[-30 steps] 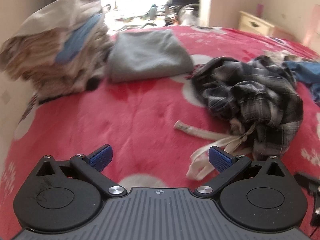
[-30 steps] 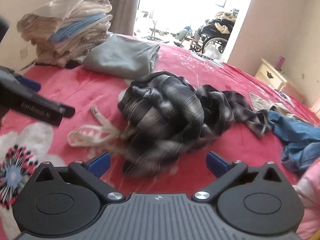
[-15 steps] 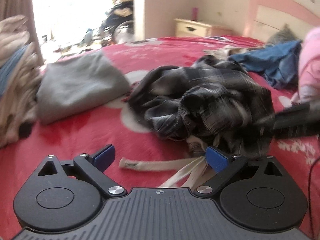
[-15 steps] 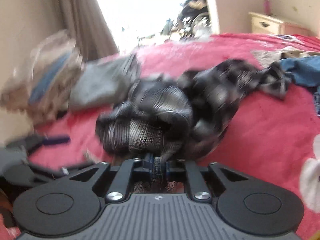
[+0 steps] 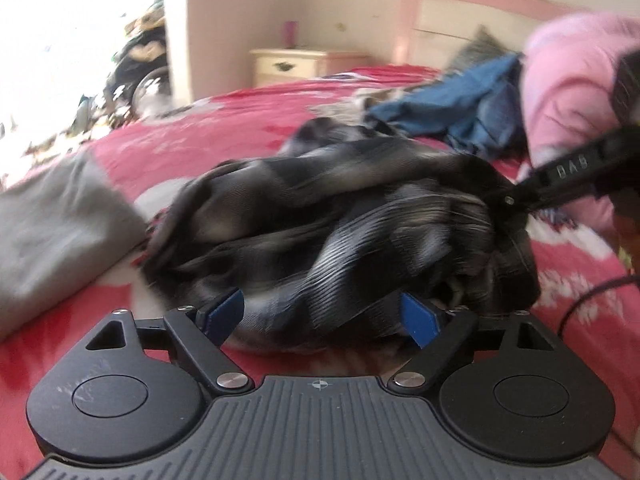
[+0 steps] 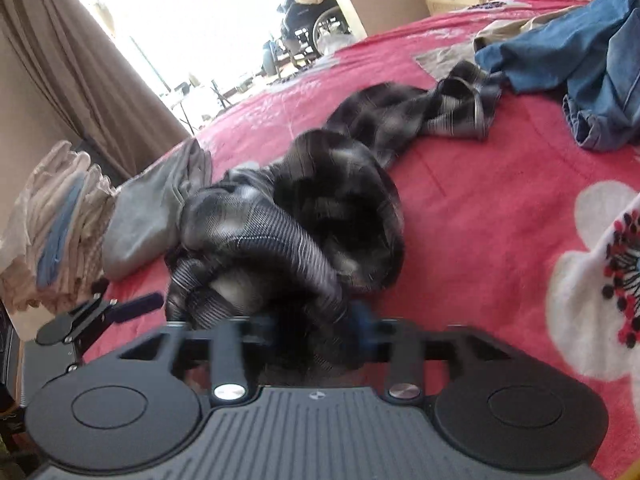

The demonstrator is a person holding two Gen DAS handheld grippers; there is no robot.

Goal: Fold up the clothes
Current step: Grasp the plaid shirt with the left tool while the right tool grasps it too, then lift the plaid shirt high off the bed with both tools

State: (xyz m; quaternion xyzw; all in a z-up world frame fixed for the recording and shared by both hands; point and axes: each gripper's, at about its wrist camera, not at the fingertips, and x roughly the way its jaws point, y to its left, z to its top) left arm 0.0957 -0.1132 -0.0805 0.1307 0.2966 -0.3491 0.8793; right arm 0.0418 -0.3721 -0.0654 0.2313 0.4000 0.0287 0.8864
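Plaid shirt (image 6: 288, 240), crumpled beside the folded grey garment (image 6: 152, 216), is now pinched by the just-closed right gripper (image 6: 316, 320), ready for spreading, while the left gripper (image 5: 322, 314) has moved up against it, jaws apart.

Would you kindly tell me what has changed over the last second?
The right tongs closed on the plaid shirt. The left tongs, open throughout, swung right and advanced to straddle its near edge. The folded grey garment and folded stack stayed put.
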